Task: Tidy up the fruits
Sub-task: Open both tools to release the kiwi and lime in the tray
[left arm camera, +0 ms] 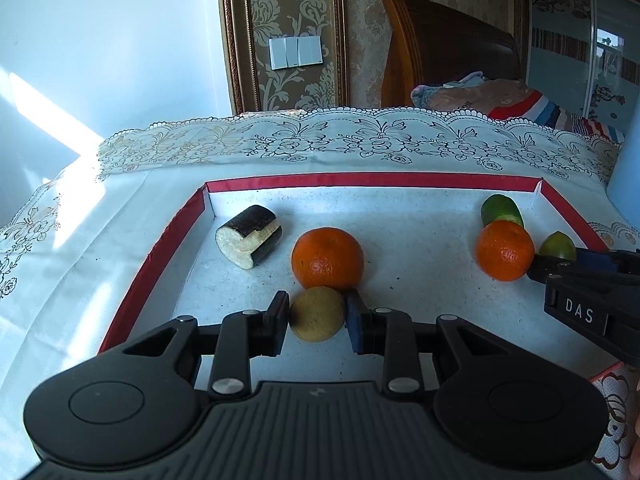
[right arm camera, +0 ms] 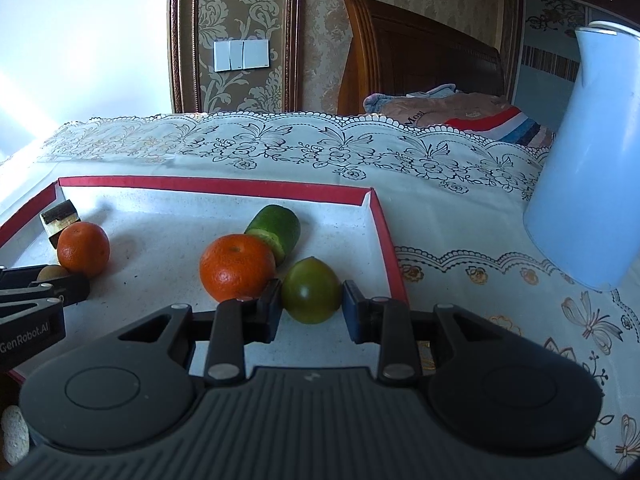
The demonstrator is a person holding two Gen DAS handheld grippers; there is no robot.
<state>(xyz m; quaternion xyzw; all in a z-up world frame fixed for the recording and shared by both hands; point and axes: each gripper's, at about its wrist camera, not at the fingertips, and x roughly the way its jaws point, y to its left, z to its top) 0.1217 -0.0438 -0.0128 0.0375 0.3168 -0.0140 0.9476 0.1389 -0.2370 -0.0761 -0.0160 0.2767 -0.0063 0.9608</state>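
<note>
Tray: we see a shallow red-rimmed tray (left arm camera: pixel 160 256) on the lace tablecloth (left arm camera: pixel 360 140); all visible fruit lies inside it.
Left gripper: the left gripper (left arm camera: pixel 318 316) brackets a small tan round fruit (left arm camera: pixel 317 314) — both pads touch or nearly touch its sides; we judge it gripped or at the point of closing.
Right gripper: the right gripper (right arm camera: pixel 311 306) brackets a green pointed fruit (right arm camera: pixel 311 290) near the tray's right wall; the left pad touches it, while a slim gap shows at the right pad, so we cannot tell whether the hold is firm.
Other fruit: one orange (left arm camera: pixel 327 258) sits just behind the tan fruit, touching it; a second orange (right arm camera: pixel 237 268) sits beside the green fruit, with a cut green piece (right arm camera: pixel 276 230) behind it.
Cut stalk piece: a dark-skinned, pale-fleshed piece (left arm camera: pixel 249 236) lies near the far left corner.
Progress: we judge the sorting as under way — no like-with-like grouping shows yet.
Orientation: the green fruit's tip points up and slightly right, long axis near upright; the cut green piece's long axis runs diagonally, cut face toward the camera; the stalk piece's axis runs from near left to far right.
Bystander: a pale blue jug (right arm camera: pixel 588 160) stands outside the tray.
</note>
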